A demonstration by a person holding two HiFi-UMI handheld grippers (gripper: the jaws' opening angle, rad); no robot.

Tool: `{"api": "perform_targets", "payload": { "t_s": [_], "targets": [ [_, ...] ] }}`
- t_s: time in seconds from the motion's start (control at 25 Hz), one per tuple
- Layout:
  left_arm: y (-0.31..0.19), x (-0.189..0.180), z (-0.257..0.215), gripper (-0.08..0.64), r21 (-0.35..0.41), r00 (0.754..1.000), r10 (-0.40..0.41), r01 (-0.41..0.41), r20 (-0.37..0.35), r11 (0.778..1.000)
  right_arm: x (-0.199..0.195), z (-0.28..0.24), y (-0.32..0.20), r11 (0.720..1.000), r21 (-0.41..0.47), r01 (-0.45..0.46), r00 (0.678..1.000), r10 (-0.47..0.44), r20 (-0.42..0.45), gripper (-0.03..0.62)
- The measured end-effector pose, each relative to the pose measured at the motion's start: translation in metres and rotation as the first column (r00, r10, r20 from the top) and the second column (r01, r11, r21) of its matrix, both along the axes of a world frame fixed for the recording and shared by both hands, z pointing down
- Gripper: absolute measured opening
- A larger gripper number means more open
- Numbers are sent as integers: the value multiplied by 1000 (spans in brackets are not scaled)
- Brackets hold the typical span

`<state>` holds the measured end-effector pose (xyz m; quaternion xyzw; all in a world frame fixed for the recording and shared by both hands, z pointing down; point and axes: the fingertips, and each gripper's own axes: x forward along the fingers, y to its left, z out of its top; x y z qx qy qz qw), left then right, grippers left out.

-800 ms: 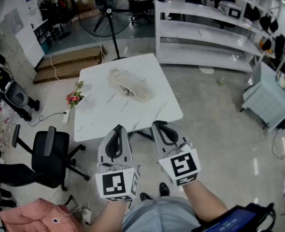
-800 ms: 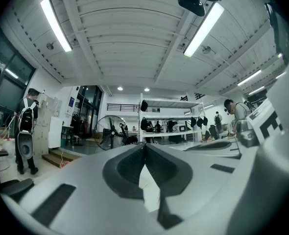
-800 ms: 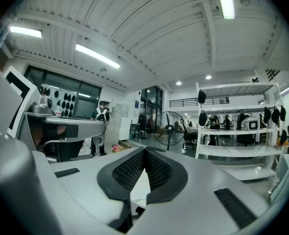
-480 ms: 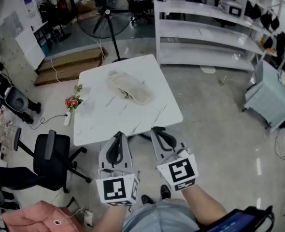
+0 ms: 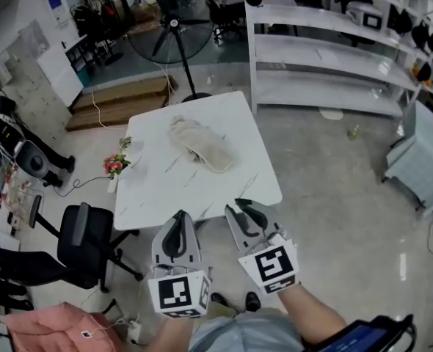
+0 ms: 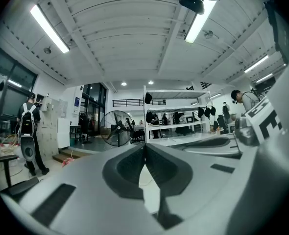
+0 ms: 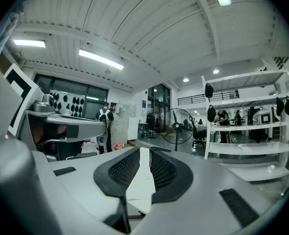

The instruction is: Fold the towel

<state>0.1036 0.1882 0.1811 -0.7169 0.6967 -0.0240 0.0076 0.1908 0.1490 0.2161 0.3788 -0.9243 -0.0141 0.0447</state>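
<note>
Left tongs (image 5: 179, 218) are shut, tips meeting with nothing between them. Right tongs (image 5: 239, 210) stand a narrow crack apart, also empty; I see only table through the gap. Both point level, side by side, just short of the table's (image 5: 154, 193) near edge.

I see the towel (image 5: 200, 144) on the far half of the table, well apart from both tongs. It lies as a long crumpled heap running diagonally, its far end toward the left and its near end toward the right. It looks pale and thick-piled.

I judge it light, soft and completely limp. It will sag and drape from wherever I pinch it, and no part will hold a shape by itself. The pile should give the pads good bite, so slipping out of a grip worries me little. The tabletop looks smooth and glossy, so I expect the cloth to slide rather than stay put when I drag one end.

I cannot make out any corner or hem in the heap from here. My plan is to pinch one end with each pair, low and close to the table, pull it out flat, then find two neighbouring corners for the fold. Both pairs need to open wider before they can take a bunch of cloth.
</note>
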Motion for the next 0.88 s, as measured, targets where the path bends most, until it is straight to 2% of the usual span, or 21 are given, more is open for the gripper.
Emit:
{"api": "perform_targets", "payload": {
  "t_s": [0.36,0.6,0.88],
  "targets": [
    [-66,-30,24,8,-21,999,-26,26,-22,999,-16,30,-62,1000,-15,10,998,-11,-56,75],
    [-134,-77,46,8,-42,998,10,-12,-57,999,-54,53,-123,1000,-15,-11,994,9,-110,75],
    [-232,-141,68,8,-85,993,68,-76,-94,994,-107,77,-202,997,-59,-53,984,41,-176,86]
  ]
}}
